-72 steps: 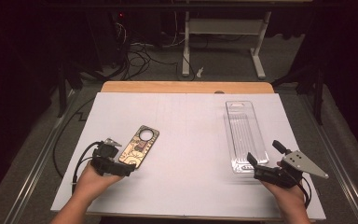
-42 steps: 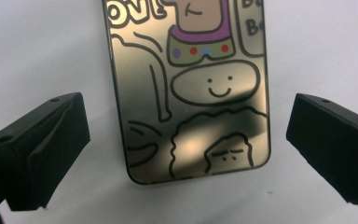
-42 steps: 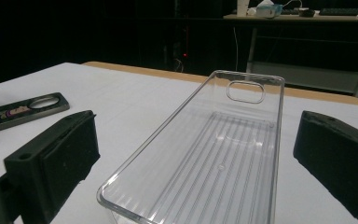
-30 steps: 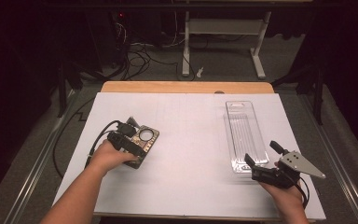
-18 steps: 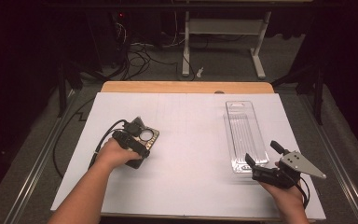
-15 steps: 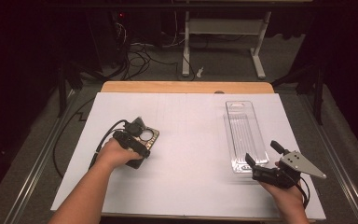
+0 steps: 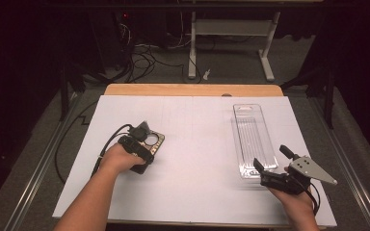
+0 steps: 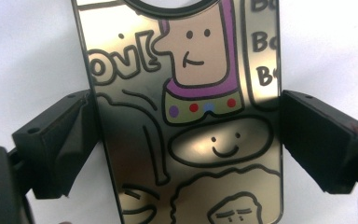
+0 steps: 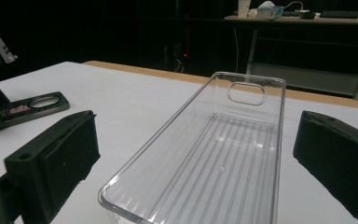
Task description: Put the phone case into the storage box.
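1. High view: white table [image 7: 197,144] brightly lit from above, surroundings near black; shadows short and soft.
2. Left gripper view: mirror-finish phone case [image 8: 186,116] w/ pale glare patch mid-surface; slightly soft, bkgd washed out white.
3. Right gripper view: clear tray [image 9: 205,154] glints along rim; near jaws blurred, far room dark.

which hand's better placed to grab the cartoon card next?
Left. The left tool already straddles the card, one jaw at each long edge, open. The right tool sits across the table at the clear tray.
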The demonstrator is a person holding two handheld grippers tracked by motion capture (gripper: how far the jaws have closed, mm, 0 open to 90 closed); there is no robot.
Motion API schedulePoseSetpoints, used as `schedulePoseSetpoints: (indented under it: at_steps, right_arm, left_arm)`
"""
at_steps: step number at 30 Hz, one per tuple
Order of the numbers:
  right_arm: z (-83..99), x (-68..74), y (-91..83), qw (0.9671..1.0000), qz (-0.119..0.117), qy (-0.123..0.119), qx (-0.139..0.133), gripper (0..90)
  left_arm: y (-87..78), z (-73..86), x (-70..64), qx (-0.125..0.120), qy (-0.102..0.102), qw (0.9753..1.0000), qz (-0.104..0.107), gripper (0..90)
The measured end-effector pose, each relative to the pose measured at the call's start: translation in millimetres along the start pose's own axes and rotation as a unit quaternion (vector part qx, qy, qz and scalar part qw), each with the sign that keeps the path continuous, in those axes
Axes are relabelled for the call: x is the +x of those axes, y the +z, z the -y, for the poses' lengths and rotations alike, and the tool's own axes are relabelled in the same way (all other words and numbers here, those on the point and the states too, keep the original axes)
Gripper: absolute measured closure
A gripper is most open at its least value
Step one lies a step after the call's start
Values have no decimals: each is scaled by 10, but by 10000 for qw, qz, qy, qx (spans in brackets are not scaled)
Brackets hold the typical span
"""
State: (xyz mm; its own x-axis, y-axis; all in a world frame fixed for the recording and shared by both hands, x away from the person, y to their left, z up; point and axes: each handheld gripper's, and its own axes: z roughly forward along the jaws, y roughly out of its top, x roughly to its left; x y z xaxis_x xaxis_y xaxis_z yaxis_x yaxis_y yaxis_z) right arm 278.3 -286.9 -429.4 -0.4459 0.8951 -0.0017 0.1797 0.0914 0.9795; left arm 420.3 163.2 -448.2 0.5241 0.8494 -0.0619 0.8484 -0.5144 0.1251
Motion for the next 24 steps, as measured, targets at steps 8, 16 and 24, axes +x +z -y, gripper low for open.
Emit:
schedulePoseSetpoints:
  at_steps: [8, 16, 24]
  right_arm:
    - [-3, 9, -1, 10000, -1, -19, -9, 7]
    - [-5, 14, -1, 10000, 3, -32, -6, 8]
    - [-9, 19, -6, 10000, 10, -34, -24, 9]
  left_arm:
    - [36, -24, -25, 69, -56, 10000, -42, 49]
    - [33, -8, -20, 16, -55, 10000, -26, 67]
    - [19, 14, -19, -80, 4, 10000, -2, 107]
